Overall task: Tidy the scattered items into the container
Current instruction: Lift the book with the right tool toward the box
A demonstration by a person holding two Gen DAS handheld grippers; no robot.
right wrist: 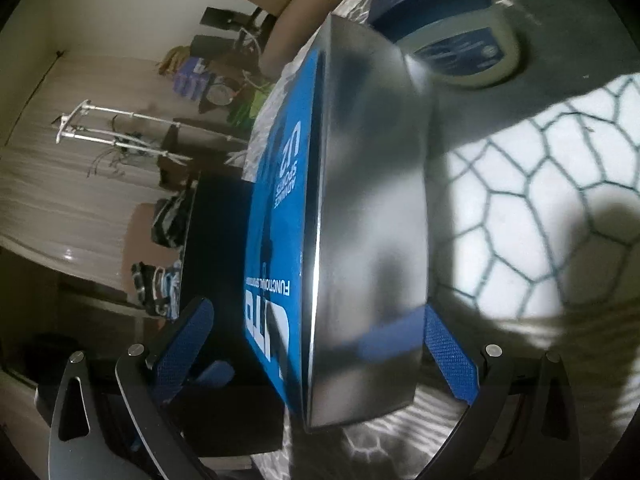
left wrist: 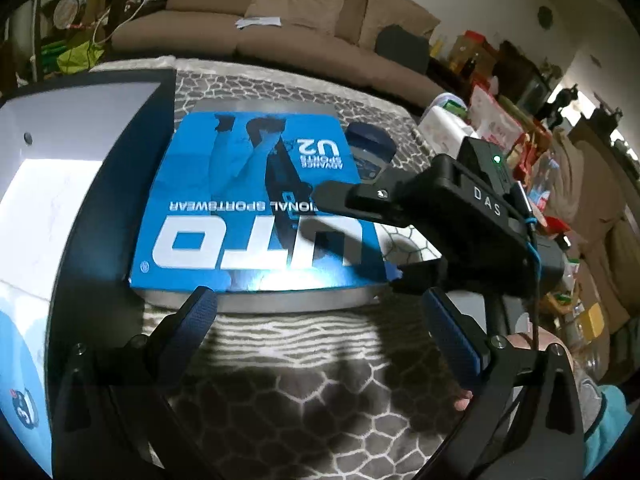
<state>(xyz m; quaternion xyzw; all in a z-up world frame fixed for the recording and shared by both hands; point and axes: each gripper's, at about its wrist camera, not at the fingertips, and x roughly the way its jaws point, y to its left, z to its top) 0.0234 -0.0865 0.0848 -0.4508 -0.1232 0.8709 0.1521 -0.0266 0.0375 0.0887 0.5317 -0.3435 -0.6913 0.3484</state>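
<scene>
Rug (left wrist: 304,392) grey honeycomb | sofa (left wrist: 280,28) behind | left tongs (left wrist: 320,320) spread, empty | right tongs (right wrist: 320,344) spread astride blue box (right wrist: 276,208)

flat blue box (left wrist: 256,208) on blanket

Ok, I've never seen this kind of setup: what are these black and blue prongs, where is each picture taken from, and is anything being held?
There is no robot here. A person carries a two-finger gripper in each hand, each with a camera looking along its fingers. The left camera shows the left gripper open and empty above a patterned cloth. On the cloth lie a blue sportswear box and a blue-lidded jar; a dark container stands to the left. The right gripper straddles the box's edge, jaws open, not clamped.
</scene>
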